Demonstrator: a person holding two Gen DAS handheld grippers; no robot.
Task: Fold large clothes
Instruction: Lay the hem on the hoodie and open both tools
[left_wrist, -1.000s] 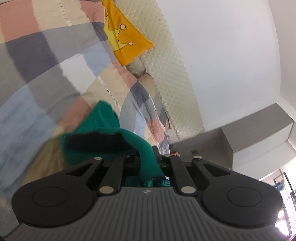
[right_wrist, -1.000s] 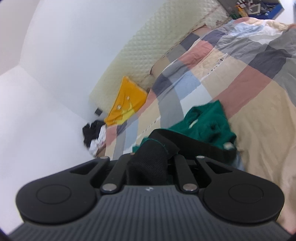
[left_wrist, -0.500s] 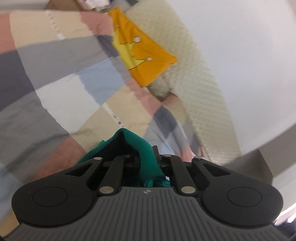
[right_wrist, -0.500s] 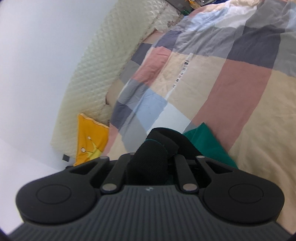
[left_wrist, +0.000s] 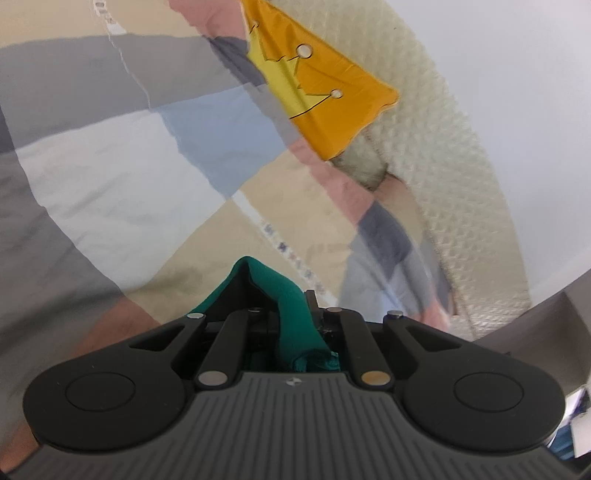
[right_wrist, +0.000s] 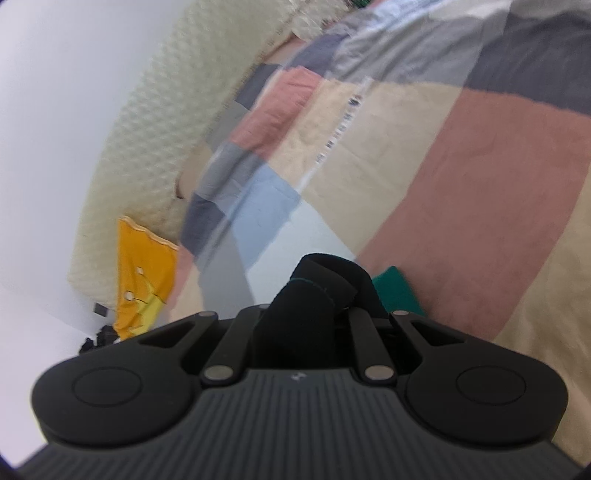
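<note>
A green garment (left_wrist: 291, 299) with a black band is pinched in both grippers above a patchwork bedspread (left_wrist: 110, 177). In the left wrist view, my left gripper (left_wrist: 291, 325) is shut on a fold of its green cloth, which bunches over the jaws and hides the fingertips. In the right wrist view, my right gripper (right_wrist: 306, 317) is shut on the garment's black band (right_wrist: 325, 273), with a strip of green cloth (right_wrist: 395, 288) showing just to the right. Most of the garment hangs out of sight below the grippers.
A yellow-orange pillow (left_wrist: 314, 92) with a crown print leans on the cream quilted headboard (left_wrist: 454, 155), seen again as the pillow (right_wrist: 144, 280) in the right view. Dark clothes (right_wrist: 99, 338) lie on the floor beside the bed. A white wall (right_wrist: 66, 92) is behind.
Both grippers have carried the garment forward and lower toward the head of the bed. The spread-out green cloth seen on the quilt a second ago is now gathered under the grippers.
</note>
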